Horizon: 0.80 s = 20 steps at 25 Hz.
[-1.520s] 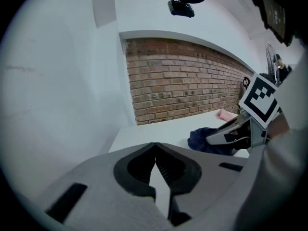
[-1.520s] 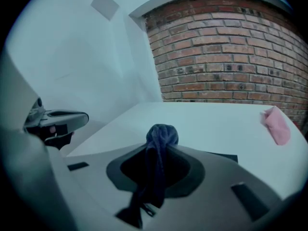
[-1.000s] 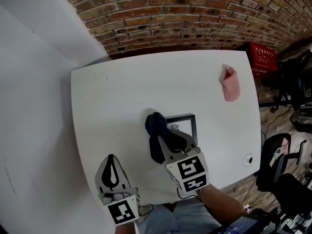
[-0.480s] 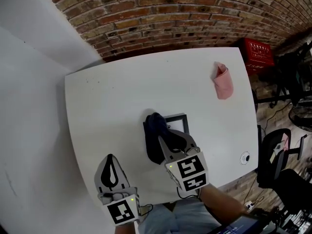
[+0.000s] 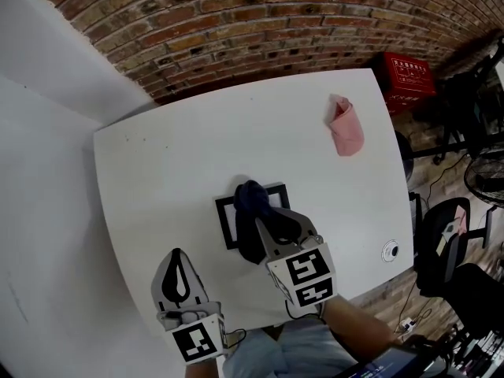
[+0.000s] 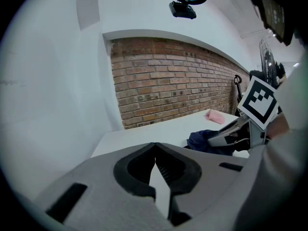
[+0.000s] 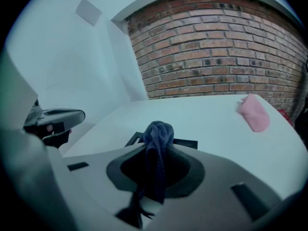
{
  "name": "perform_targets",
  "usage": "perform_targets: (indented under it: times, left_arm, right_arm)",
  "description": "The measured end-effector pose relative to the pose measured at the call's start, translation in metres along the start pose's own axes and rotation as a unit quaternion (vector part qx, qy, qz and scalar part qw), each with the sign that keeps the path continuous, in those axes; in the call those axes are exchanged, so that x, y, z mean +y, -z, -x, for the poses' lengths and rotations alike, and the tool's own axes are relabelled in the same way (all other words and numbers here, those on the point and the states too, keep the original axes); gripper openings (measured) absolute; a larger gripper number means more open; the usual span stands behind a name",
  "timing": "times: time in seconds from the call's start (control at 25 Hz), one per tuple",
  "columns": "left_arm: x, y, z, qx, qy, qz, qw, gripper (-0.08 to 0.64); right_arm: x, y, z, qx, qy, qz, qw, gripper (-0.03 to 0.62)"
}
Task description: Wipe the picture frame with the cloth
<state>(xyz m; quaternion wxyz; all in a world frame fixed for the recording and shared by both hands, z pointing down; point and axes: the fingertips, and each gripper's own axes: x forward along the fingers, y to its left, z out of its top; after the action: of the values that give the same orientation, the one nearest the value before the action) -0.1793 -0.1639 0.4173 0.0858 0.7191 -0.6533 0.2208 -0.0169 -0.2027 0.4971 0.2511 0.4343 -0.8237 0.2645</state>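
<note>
The picture frame (image 5: 225,225) is a thin black rectangle lying flat on the white tabletop (image 5: 181,148), about midway across it and towards the person's edge. A dark blue cloth (image 5: 250,199) sits bunched on the frame's middle, covering much of its inside, so only the left side and the far right corner of the border show from the head view. The right tongs (image 5: 264,220) reach in over the frame's near right side. Their jaws are pinched together on the cloth, which rises in a knot above the tips and hangs down in a tail between them in the right gripper view (image 7: 159,131). In that view the frame's far corners (image 7: 185,142) show on either side of the knot.

The left tongs (image 5: 179,255) hover to the near left of the frame, apart from it. Their jaws are pressed tip to tip with nothing between them (image 6: 155,147), and they point towards the frame's left side.

Well beyond the frame to the far right, a folded pink cloth (image 5: 345,128) lies near the tabletop's far right corner. A small round fitting (image 5: 390,250) is set into the tabletop to the frame's near right, close to the edge.

Past the frame's far side stands a brick wall (image 5: 260,22), with a red crate (image 5: 408,75) on the floor at its right end.
</note>
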Motion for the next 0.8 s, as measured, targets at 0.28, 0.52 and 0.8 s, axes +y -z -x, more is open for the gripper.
perform_targets:
  times: [0.28,0.52,0.8]
  left_arm:
    - [-0.015,-0.006,-0.005,-0.004,0.01,-0.009,0.9999,0.009]
    - [-0.024,-0.013,-0.009,-0.007,0.017,-0.019,0.9997,0.009]
    - [-0.041,-0.022,-0.012,-0.009,0.027,-0.03,0.9991,0.009]
  right_arm:
    - [-0.017,0.002,0.008,-0.006,0.01,-0.013,1.0,0.077]
    - [-0.029,0.003,0.014,-0.011,0.017,-0.025,0.999,0.077]
    - [-0.041,0.004,0.024,-0.019,0.018,-0.044,0.999,0.077]
